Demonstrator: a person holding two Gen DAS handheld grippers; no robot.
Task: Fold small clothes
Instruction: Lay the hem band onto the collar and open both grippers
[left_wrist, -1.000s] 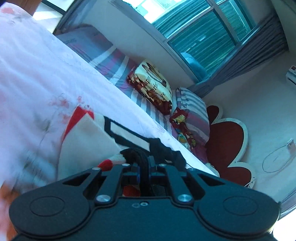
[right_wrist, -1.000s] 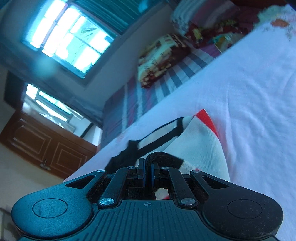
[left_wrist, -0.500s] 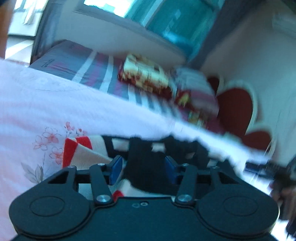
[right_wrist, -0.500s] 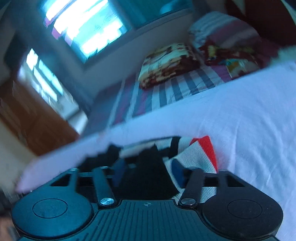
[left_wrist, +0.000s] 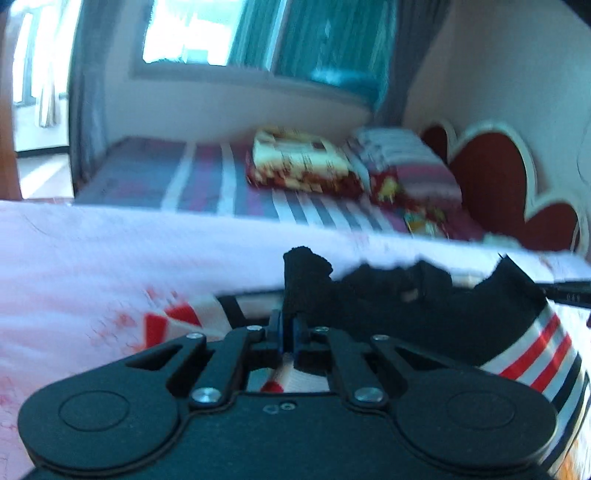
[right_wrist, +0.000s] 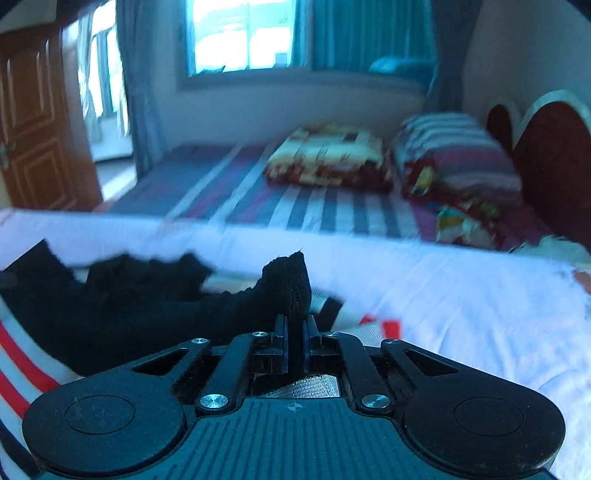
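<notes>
A small knit garment (left_wrist: 524, 350), white with red and black stripes and a black hem, hangs between my two grippers over the white floral sheet (left_wrist: 110, 258). My left gripper (left_wrist: 288, 332) is shut on the black hem (left_wrist: 303, 273), which sticks up between its jaws. My right gripper (right_wrist: 293, 332) is shut on the other corner of the black hem (right_wrist: 288, 284). The garment (right_wrist: 22, 365) stretches to the left in the right wrist view. A red corner (right_wrist: 388, 326) of it lies on the sheet.
The sheet covers the near bed (right_wrist: 461, 295). Behind it lies a striped bed (right_wrist: 295, 206) with a patterned folded blanket (right_wrist: 328, 158) and a striped pillow (right_wrist: 454, 151). A red headboard (left_wrist: 491, 173) stands at the right, a wooden door (right_wrist: 33, 122) at the left.
Both grippers were shut, opened half a second ago, and have closed again on the black hem. Both views have levelled out, and the garment now stretches between the two grippers.
</notes>
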